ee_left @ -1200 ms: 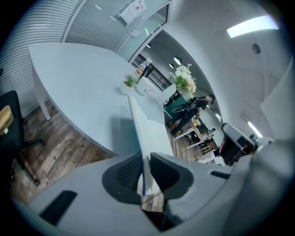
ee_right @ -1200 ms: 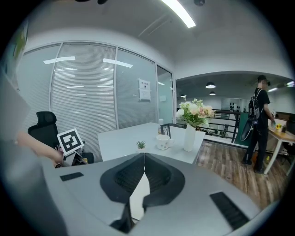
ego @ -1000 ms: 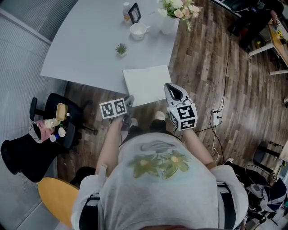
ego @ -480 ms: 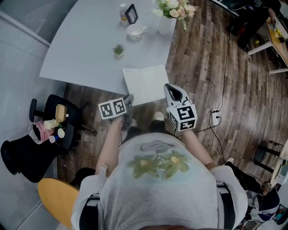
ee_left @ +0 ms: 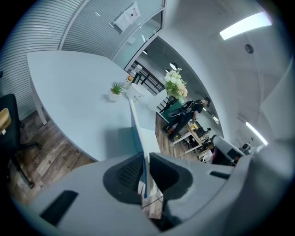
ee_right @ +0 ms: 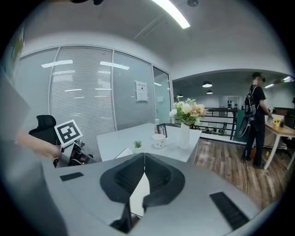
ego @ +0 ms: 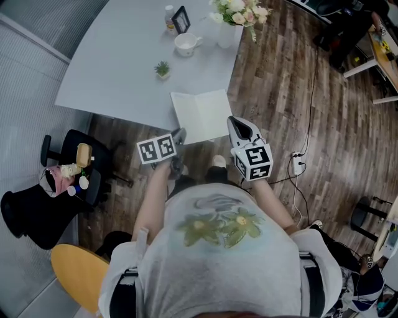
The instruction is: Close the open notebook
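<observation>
Notebook [ego: 202, 115], centre frame: left gripper [ee_left: 144, 171] pinches raised cover [ee_left: 138, 132]; right gripper [ee_right: 141, 161] closed, empty. Step, judged: folding cover. Next: swing rightward, release.

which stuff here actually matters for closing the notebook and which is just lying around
For the job:
- notebook, at the near edge of the table
- left gripper, pinching one leaf of it
- right gripper, shut and empty

Just lying about, further back on the table:
- small potted plant
- mug
- vase of flowers
- picture frame
- bottle
</observation>
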`<state>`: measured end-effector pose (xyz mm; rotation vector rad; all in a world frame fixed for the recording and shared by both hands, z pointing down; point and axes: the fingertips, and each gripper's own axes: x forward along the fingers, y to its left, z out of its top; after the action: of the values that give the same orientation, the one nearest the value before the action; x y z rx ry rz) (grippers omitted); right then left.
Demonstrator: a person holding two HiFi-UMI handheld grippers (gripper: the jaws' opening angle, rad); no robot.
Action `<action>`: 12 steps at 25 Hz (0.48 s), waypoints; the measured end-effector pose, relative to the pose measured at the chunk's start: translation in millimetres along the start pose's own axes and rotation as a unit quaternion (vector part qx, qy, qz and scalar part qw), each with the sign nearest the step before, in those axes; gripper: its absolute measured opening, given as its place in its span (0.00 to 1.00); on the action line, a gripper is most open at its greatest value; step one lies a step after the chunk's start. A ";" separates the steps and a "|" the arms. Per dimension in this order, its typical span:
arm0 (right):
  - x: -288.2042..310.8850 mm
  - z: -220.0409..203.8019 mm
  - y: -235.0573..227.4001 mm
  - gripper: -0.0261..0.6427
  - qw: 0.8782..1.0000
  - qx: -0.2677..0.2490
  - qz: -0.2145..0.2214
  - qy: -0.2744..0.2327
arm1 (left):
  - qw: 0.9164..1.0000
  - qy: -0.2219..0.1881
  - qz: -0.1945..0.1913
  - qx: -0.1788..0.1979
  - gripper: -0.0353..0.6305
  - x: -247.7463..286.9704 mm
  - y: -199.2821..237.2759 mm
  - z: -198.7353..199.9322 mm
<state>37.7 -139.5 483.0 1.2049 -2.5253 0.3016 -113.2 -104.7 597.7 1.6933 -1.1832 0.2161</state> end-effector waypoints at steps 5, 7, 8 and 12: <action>-0.1 0.6 -0.6 0.07 1.000 0.009 0.010 0.000 | 1.000 -0.006 -0.001 -0.001 0.12 0.2 -5.9 1.6; 0.6 0.7 -2.2 0.07 1.000 0.009 0.013 -0.001 | 1.000 -0.008 0.000 -0.001 0.12 0.9 -7.8 2.3; 0.8 0.6 -3.1 0.07 1.000 0.009 0.015 -0.001 | 1.000 -0.009 0.001 -0.002 0.12 1.1 -8.9 2.5; 1.2 1.4 -6.0 0.07 1.000 0.009 0.021 -0.001 | 1.000 -0.011 0.007 0.004 0.12 1.2 -13.9 3.0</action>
<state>41.4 -144.5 482.4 1.1591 -2.5577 0.3332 -102.8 -107.8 588.3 1.6981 -1.2126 0.2111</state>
